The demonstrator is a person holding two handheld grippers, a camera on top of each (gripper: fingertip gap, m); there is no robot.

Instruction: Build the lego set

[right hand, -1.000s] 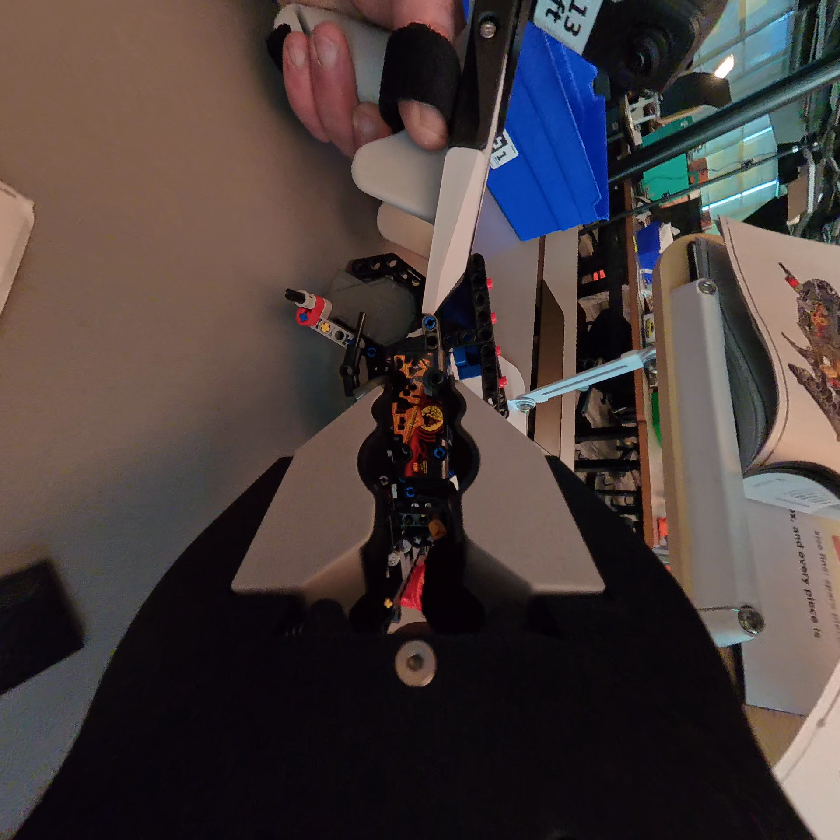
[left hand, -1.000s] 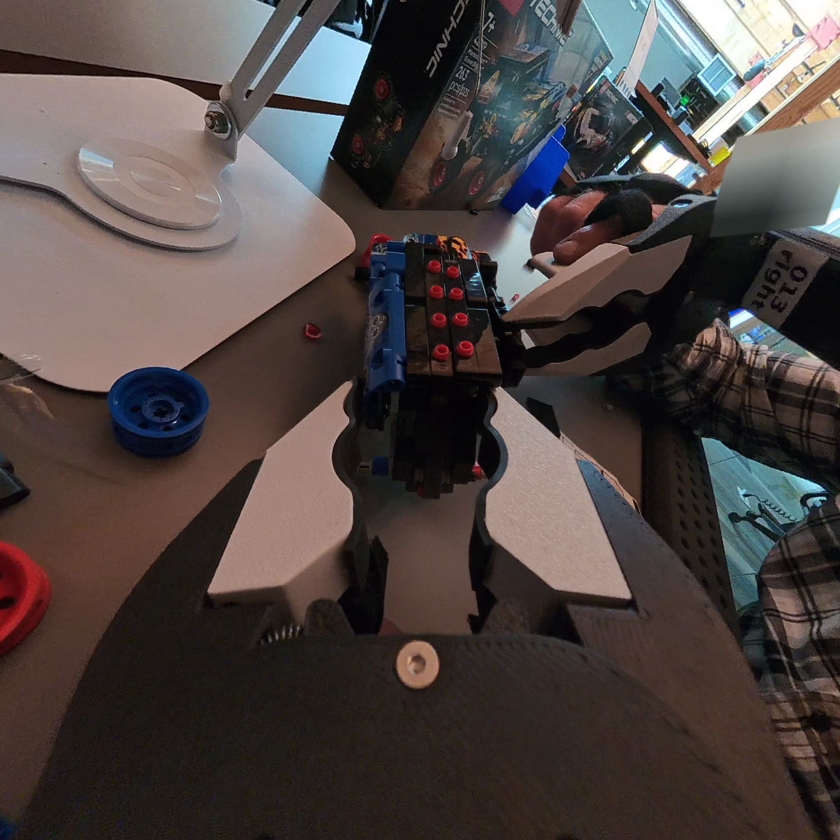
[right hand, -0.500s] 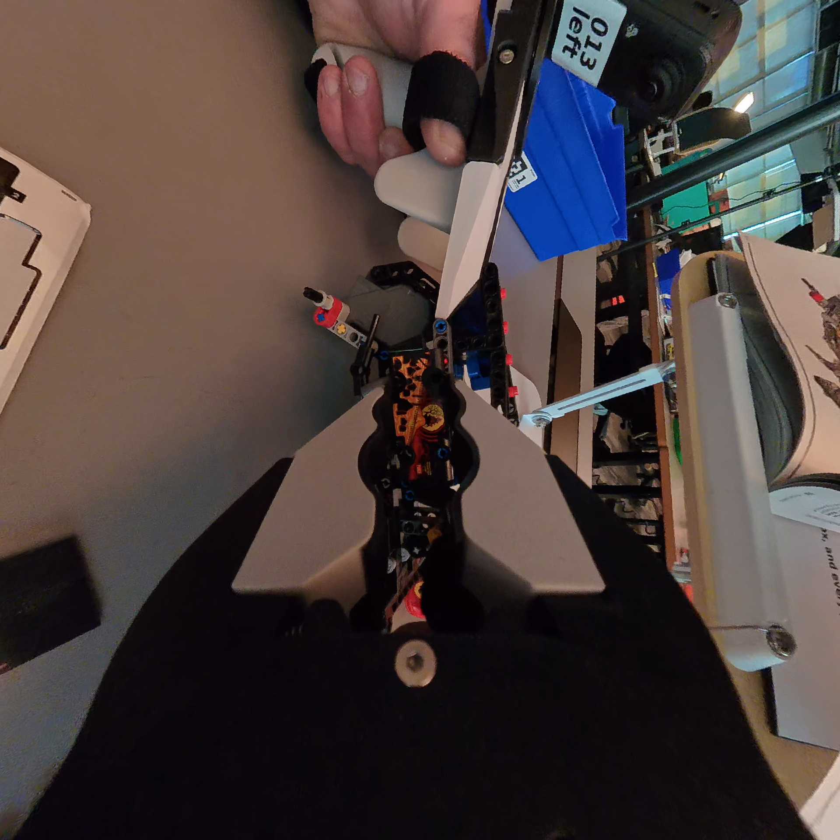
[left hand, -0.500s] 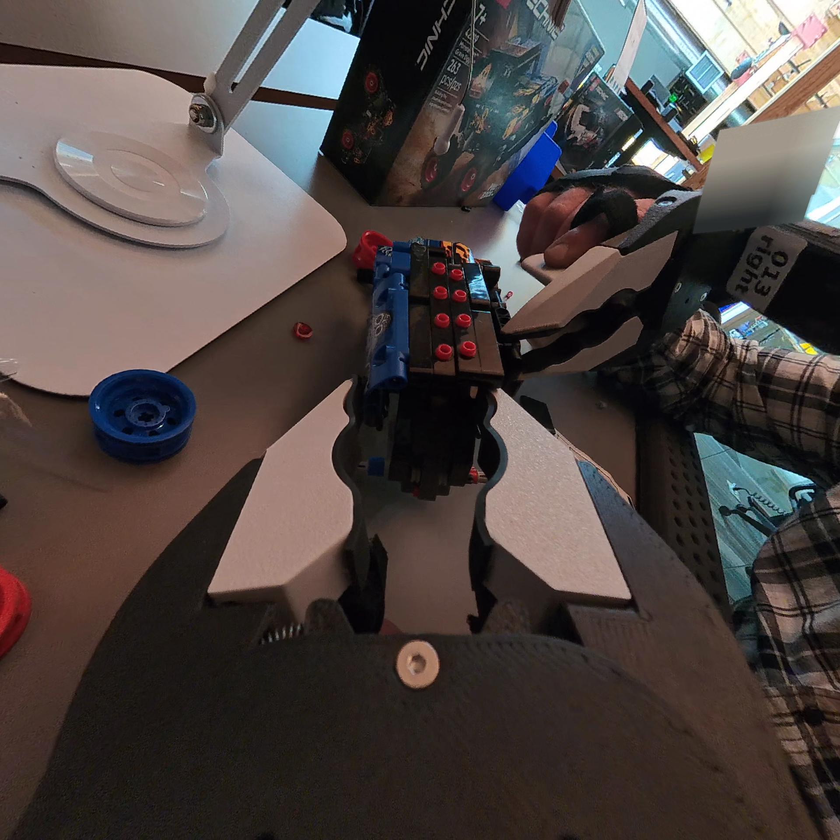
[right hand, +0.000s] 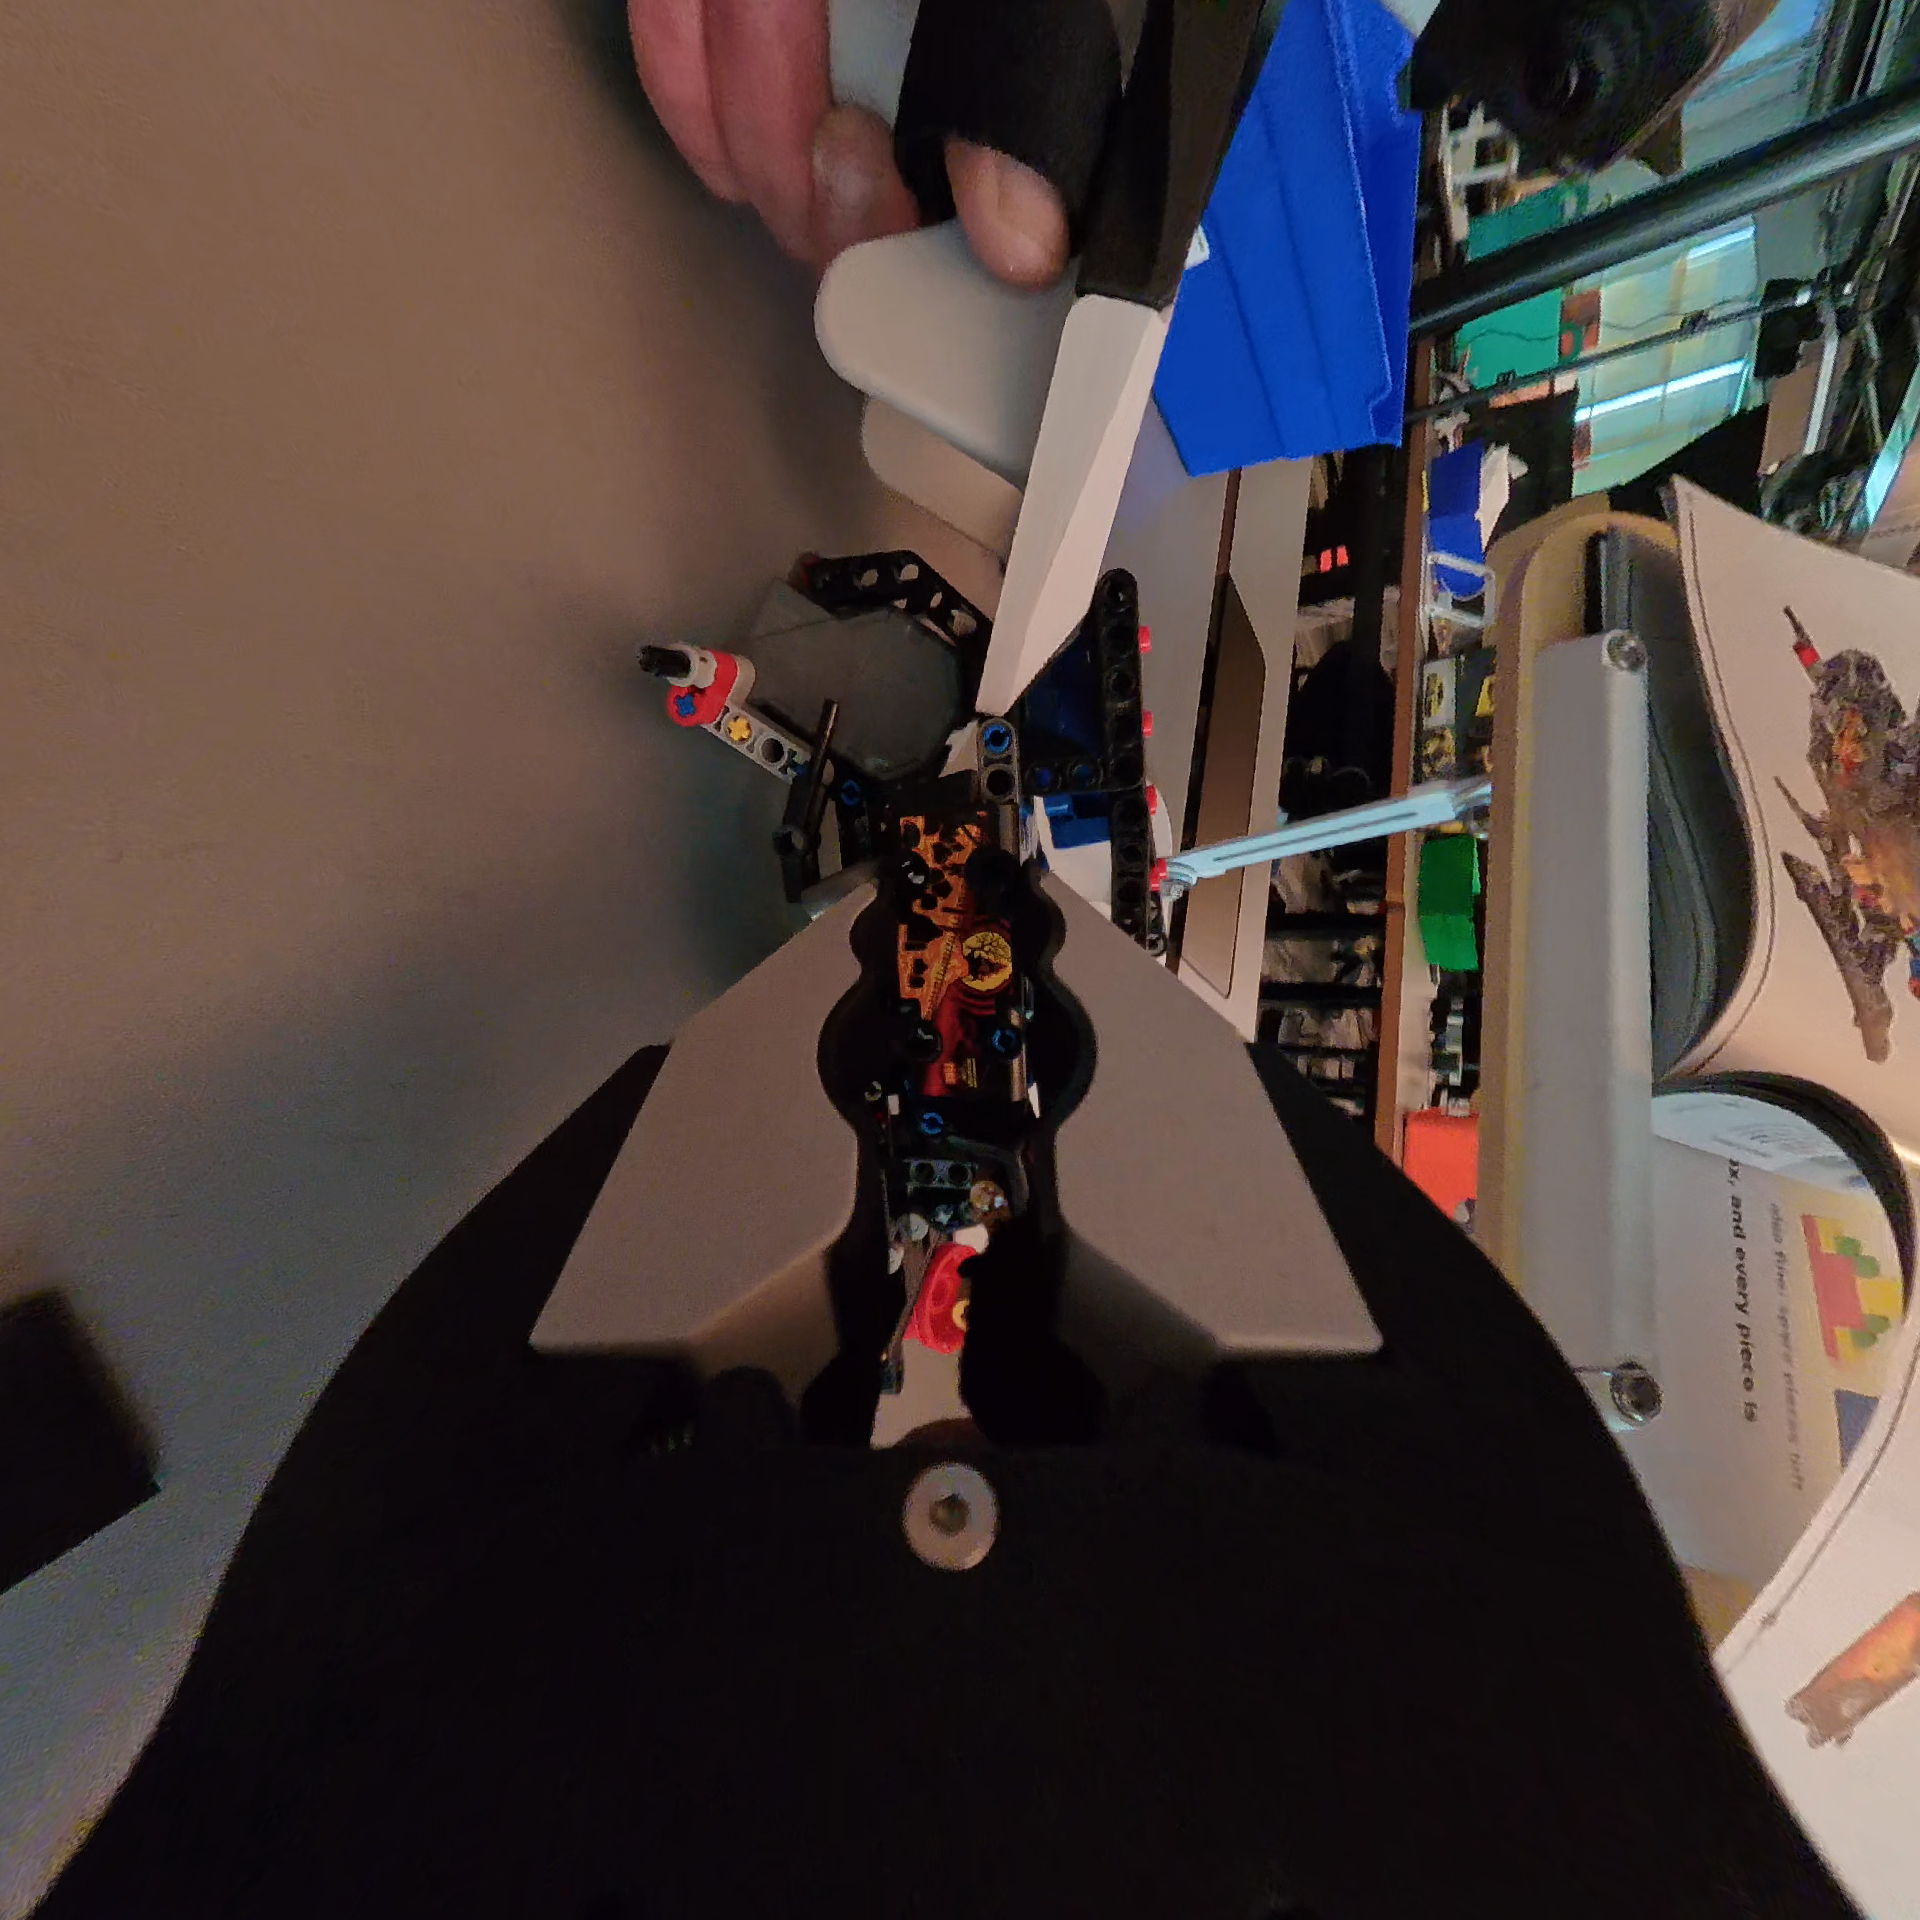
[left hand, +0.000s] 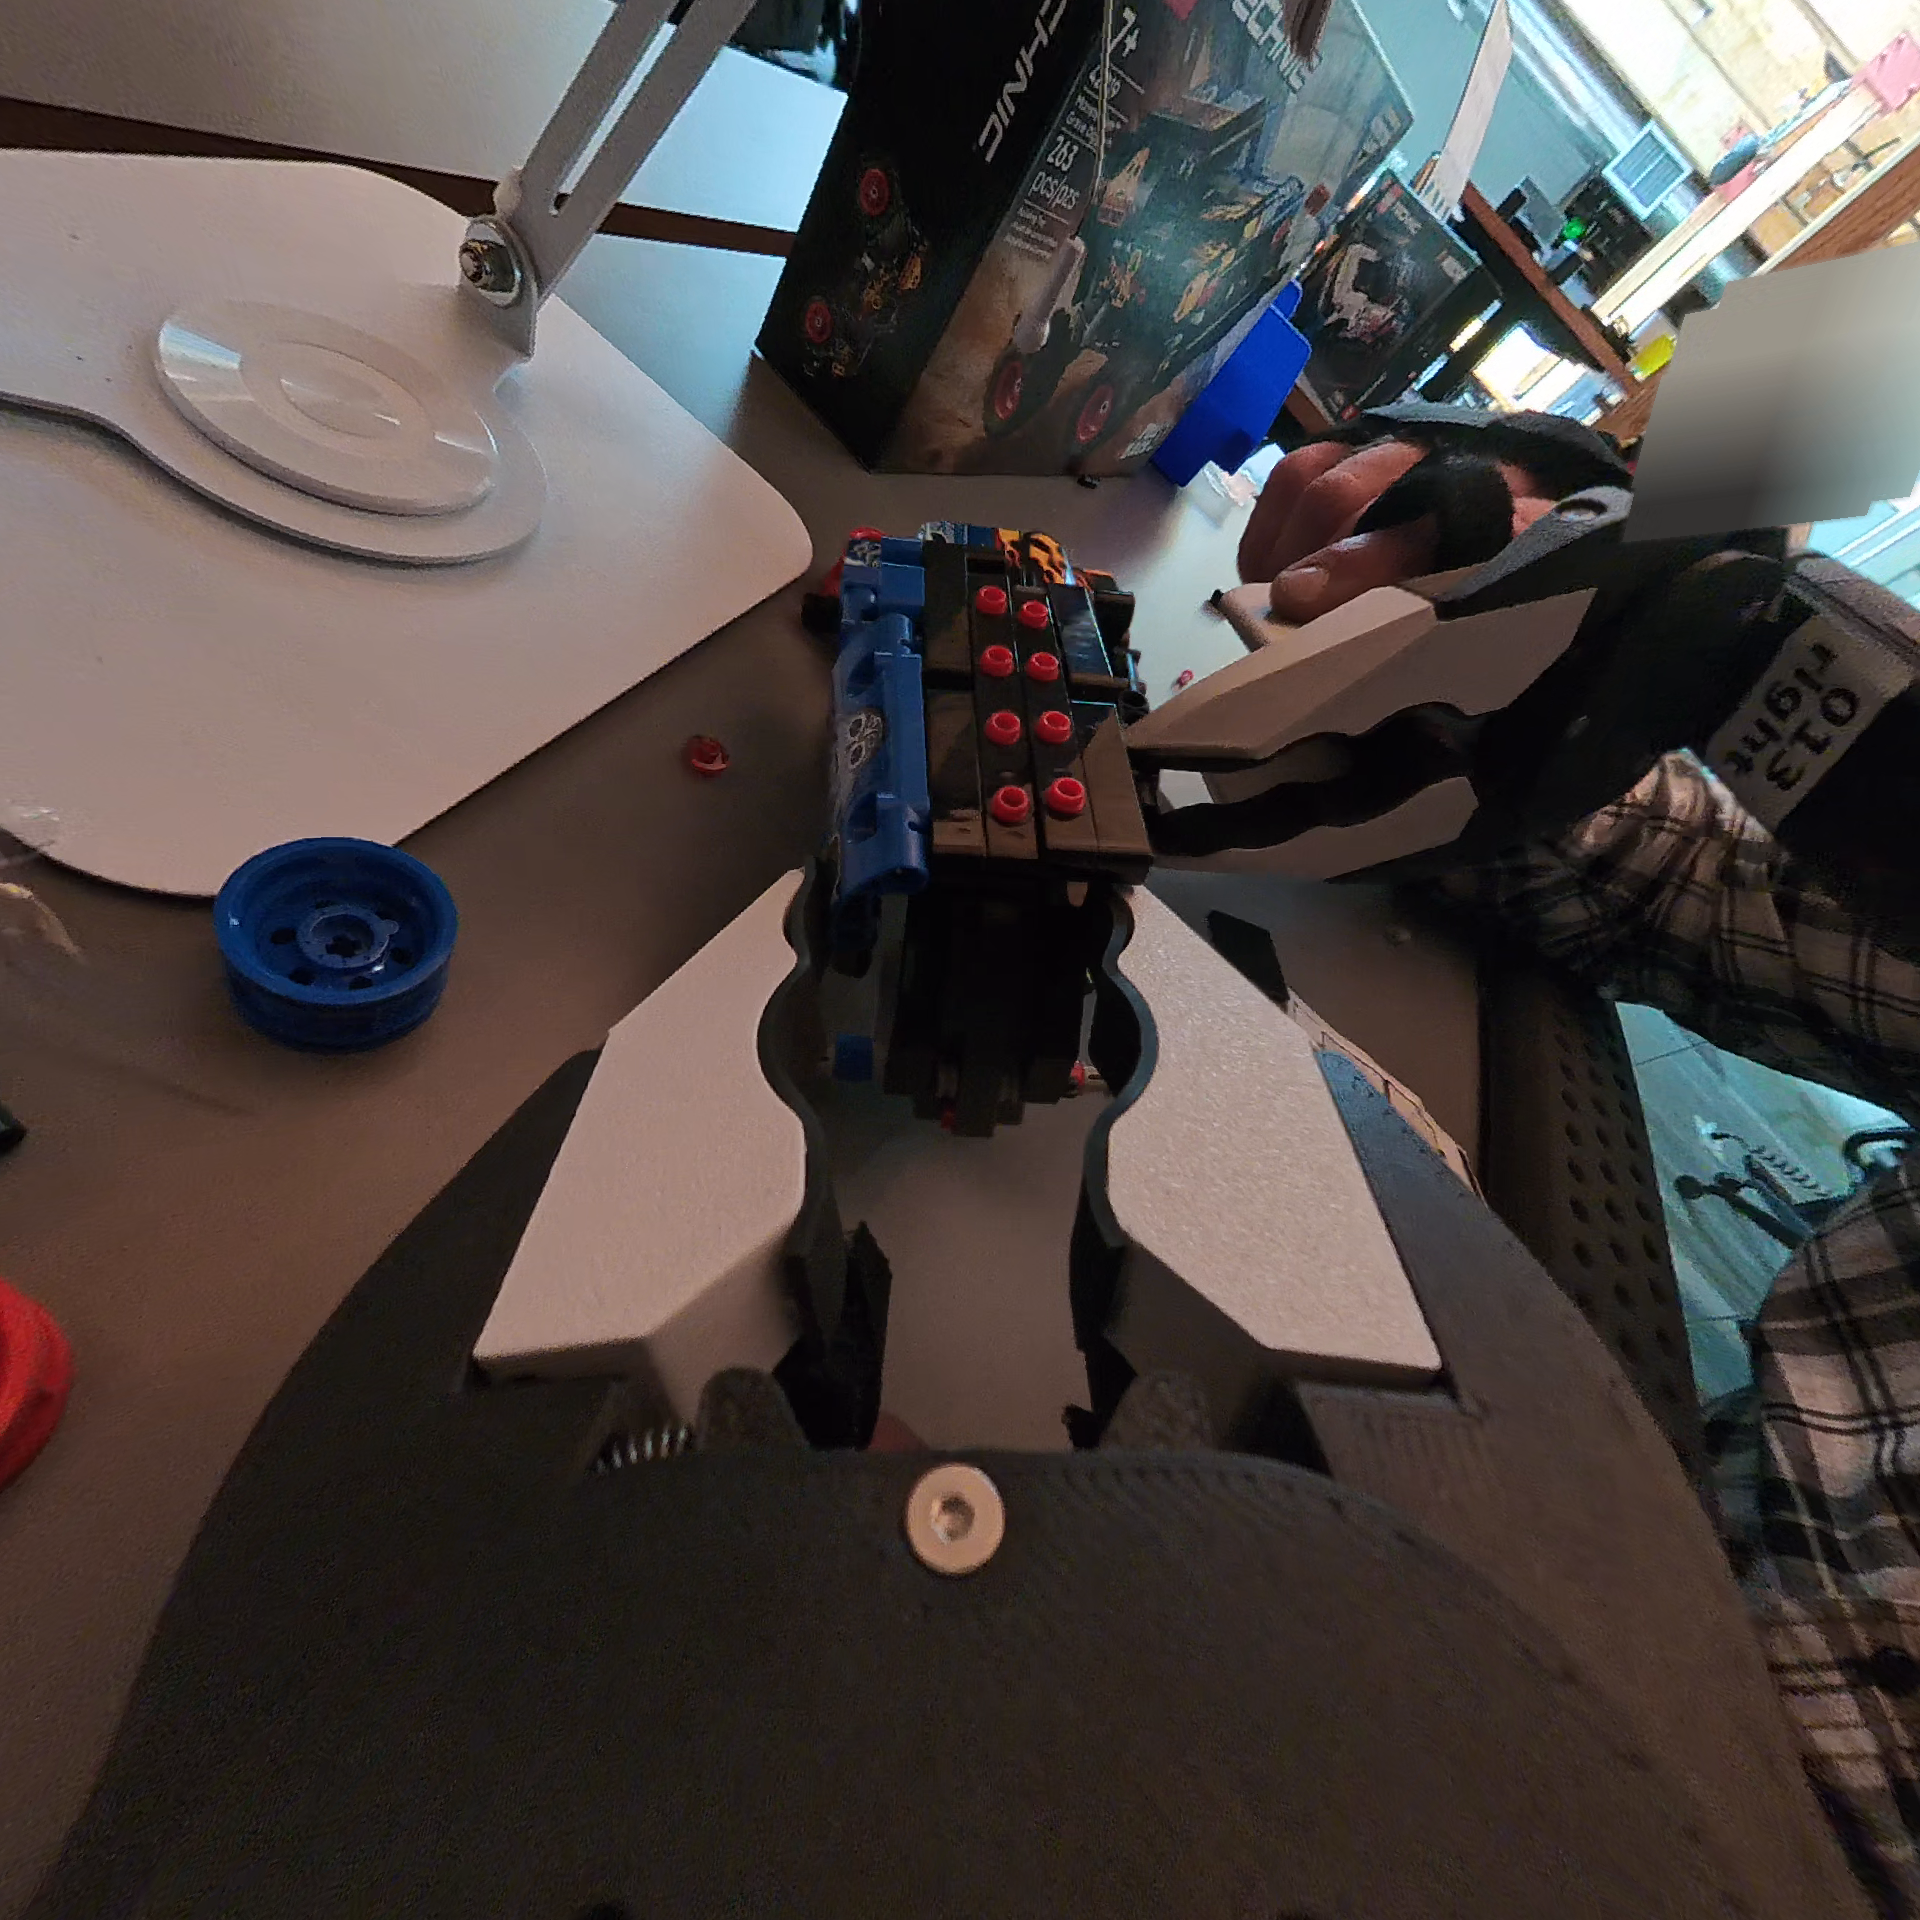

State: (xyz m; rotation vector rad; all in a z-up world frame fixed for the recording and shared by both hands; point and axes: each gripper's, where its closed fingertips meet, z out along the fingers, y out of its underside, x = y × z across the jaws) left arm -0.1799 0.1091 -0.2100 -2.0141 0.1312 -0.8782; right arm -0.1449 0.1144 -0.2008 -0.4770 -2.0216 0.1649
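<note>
Two grippers, left gripper [left hand: 961, 925], right gripper [right hand: 956, 894], clamping black-blue lego model [left hand: 987, 727], red pins

The lego model [left hand: 987, 748] sits between my left gripper [left hand: 961, 997] and my right gripper [left hand: 1164, 800], which meets it from the right. On the worktop [left hand: 582, 935], a wheel [left hand: 335, 940] lies left of the model, the stand base [left hand: 343, 499] behind the wheel, and the set box [left hand: 1049, 239] behind the model.
</note>
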